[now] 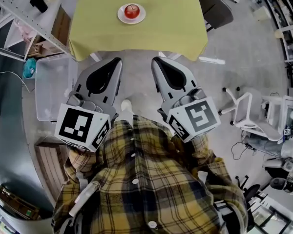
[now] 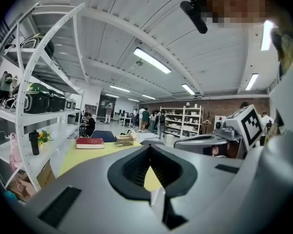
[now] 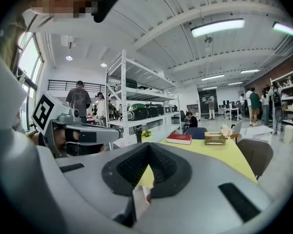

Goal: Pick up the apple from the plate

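Two grippers are being held side by side just ahead of the person's plaid shirt [image 1: 146, 179], both being pointed at the table beyond. The left gripper [image 1: 118, 60] is being kept closed: its jaws are being pressed tip to tip, and nothing is being gripped between them. The right gripper [image 1: 155, 59] is being kept closed and empty in the same way, with only the hollow behind its meeting tips being left clear.

Ahead of both grippers, and well apart from them, a table [image 1: 136, 40] draped in yellow-green cloth is being shown. The apple [image 1: 132, 10] is being carried by a white plate [image 1: 121, 16] on that cloth, roughly in line with the gap between the two grippers. A sliver of white and red is being glimpsed below the right gripper's tips in its own view; it is possibly this plate and apple, but too little is being shown to be sure.

Farther along the table from the grippers, a red book [image 3: 179, 139] and a small box [image 3: 214, 138] are being displayed. Off to the left gripper's outer side a clear bin [image 1: 51, 87] is being seen on the floor, and off to the right gripper's outer side, a white chair [image 1: 249, 112].
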{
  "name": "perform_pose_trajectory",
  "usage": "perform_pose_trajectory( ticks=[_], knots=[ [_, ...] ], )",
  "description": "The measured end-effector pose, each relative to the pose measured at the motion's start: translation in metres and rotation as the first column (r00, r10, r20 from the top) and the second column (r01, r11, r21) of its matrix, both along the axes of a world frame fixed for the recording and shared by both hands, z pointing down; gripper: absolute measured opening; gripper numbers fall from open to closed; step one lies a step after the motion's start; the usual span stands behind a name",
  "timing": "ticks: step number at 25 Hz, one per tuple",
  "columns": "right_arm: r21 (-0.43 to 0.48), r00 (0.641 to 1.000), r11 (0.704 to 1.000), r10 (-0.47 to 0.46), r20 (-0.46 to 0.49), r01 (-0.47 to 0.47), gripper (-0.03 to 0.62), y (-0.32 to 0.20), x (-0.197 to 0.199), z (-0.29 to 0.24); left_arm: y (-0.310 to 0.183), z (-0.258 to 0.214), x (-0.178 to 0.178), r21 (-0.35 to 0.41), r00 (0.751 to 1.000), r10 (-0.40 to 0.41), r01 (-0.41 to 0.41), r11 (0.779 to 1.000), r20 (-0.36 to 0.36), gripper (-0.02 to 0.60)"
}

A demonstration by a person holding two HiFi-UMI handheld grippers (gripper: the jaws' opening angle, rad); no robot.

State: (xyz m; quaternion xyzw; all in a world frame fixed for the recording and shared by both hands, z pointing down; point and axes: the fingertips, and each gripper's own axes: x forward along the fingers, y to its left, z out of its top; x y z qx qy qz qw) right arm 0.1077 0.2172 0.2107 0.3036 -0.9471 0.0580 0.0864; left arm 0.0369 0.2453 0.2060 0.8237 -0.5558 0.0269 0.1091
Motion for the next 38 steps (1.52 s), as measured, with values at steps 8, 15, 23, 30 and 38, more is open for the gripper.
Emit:
perform_pose_trajectory(
  ticks=[8,15,23,30,38],
  knots=[
    [-0.064,0.997,0.996,0.067,-0.028,-0.069,-0.003,-0.037,-0.013,0.022,-0.042,0.016,-0.023,-0.036,0.999,0.031,-0.032,0.999,-0.036,0.006],
    [-0.081,0.997,0.994,0.065,-0.030,-0.068,-0.003,-0.094,-0.016,0.033,-0.096,0.028,-0.026,-0.051,0.999,0.025,-0.027,0.998,-0.046,0.006],
    [-0.059,1.000,0.998,0.020,-0.016,-0.021,-0.003,-0.187,-0.025,0.019,-0.189,0.014,-0.032,-0.018,0.999,-0.013,0.013,1.000,-0.039,0.006],
    [-0.051,0.999,0.998,-0.036,-0.009,0.036,-0.003,-0.251,-0.020,0.007,-0.250,0.000,-0.027,0.003,0.997,-0.070,0.070,0.998,-0.026,0.006],
    [-0.076,0.997,0.995,-0.071,0.005,0.071,-0.003,-0.280,-0.027,0.015,-0.275,0.006,-0.039,-0.009,0.994,-0.113,0.113,0.994,-0.011,0.006]
  ],
)
